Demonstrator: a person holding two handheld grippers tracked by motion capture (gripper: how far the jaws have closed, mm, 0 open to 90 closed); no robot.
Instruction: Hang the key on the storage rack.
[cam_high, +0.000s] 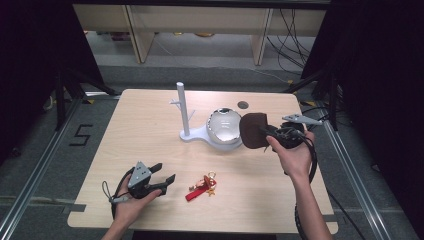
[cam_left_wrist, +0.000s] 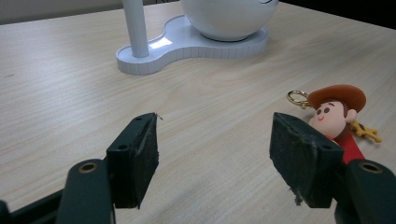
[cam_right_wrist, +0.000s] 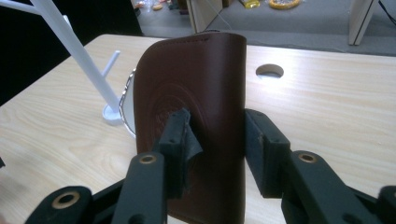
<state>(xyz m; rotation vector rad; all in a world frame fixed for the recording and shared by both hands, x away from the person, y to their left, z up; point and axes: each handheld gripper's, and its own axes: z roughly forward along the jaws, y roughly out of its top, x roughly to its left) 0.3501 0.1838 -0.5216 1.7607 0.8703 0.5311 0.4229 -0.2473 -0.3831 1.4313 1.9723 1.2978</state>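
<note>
The right gripper (cam_right_wrist: 217, 135) is clamped on the brown leather case (cam_right_wrist: 196, 116), held above the worktop (cam_high: 150, 130) beside the white stand (cam_high: 210, 131). Keep the clamp firm and the case upright during transfer. The left gripper (cam_left_wrist: 212, 154) rests open near the keychain (cam_left_wrist: 338, 116).

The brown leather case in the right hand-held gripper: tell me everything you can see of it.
The brown leather case looks like smooth dark leather, flat, with one rounded top corner, stitching along the top edge and a faint embossed round mark on its face. It stands upright, clear of the table, clamped between the pads of the right hand-held gripper, just right of the white globe.
</note>
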